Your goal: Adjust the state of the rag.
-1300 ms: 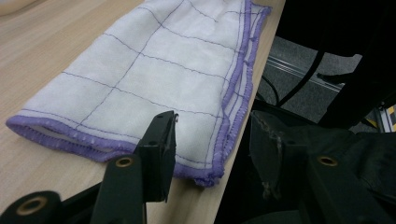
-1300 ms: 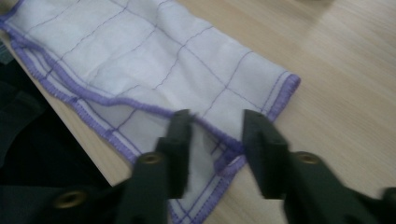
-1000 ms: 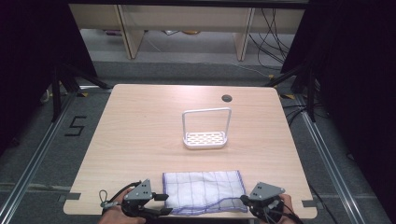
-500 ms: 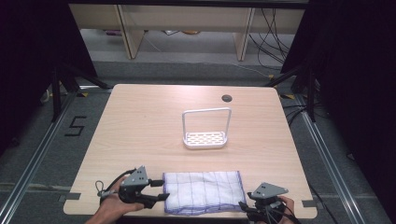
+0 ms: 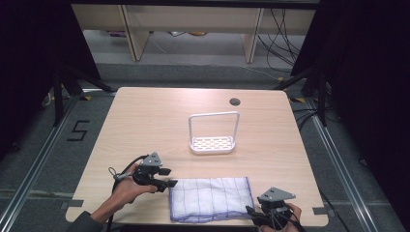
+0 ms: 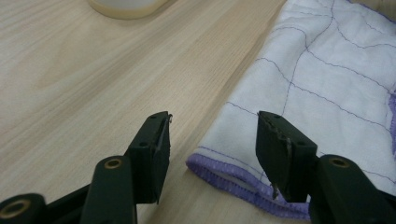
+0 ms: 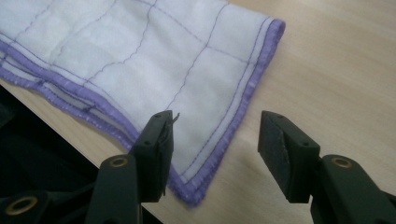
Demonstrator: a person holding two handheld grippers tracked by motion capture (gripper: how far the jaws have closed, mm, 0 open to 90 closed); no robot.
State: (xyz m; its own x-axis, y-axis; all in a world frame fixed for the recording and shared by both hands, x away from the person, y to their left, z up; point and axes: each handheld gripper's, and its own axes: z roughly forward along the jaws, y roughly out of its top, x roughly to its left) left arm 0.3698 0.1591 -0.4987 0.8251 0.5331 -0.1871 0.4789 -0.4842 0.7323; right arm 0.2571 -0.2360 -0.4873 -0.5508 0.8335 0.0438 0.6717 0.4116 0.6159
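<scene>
The folded cloth (image 5: 211, 199) is laid flat at the table's (image 5: 145, 125) near edge, flanked by the left gripper (image 5: 167, 177) and right gripper (image 5: 251, 212), both just opened wide and apparently empty.

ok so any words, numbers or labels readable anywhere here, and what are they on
"5": black tape mark on the grey floor left of the table.
Nothing else to read: the folded cloth, the white rack and both grippers carry no legible print.

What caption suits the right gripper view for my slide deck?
Right gripper, fingers open, poised over the purple-hemmed corner of a folded white cloth at the wooden table's edge.
</scene>
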